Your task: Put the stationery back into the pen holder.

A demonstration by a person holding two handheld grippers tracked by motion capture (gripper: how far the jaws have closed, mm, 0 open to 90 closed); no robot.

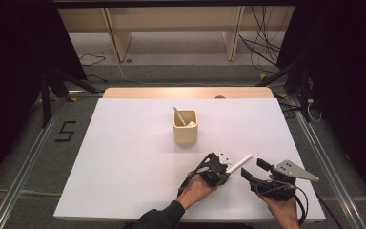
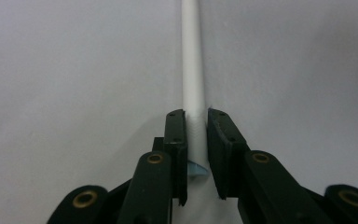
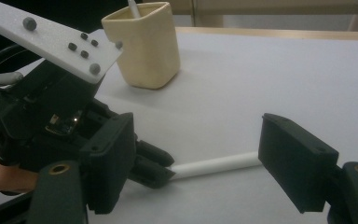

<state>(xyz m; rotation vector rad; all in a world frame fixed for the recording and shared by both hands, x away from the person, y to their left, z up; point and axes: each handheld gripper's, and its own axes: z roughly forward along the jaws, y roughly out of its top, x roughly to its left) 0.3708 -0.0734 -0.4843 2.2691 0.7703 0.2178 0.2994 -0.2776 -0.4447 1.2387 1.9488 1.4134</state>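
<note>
A white stick [image 1: 240, 163] lies low over the table's front right part, and my left gripper [image 1: 226, 168] is shut on its near end. In the left gripper view the two black jaws press the stick [image 2: 191, 60] from both sides at my left gripper [image 2: 196, 117], and the stick runs straight away over the white surface. My right gripper [image 1: 253, 169] stands open just right of the stick's free end. In the right gripper view the stick [image 3: 214, 164] crosses between the wide-apart jaws of my right gripper [image 3: 198, 129], touching neither.
A cream square cup [image 1: 185, 127] stands mid-table behind the grippers, with a thin pen-like thing [image 1: 178, 116] leaning inside. The cup [image 3: 144, 42] is upper left in the right gripper view. The white table cover [image 1: 124, 157] spreads out to the left.
</note>
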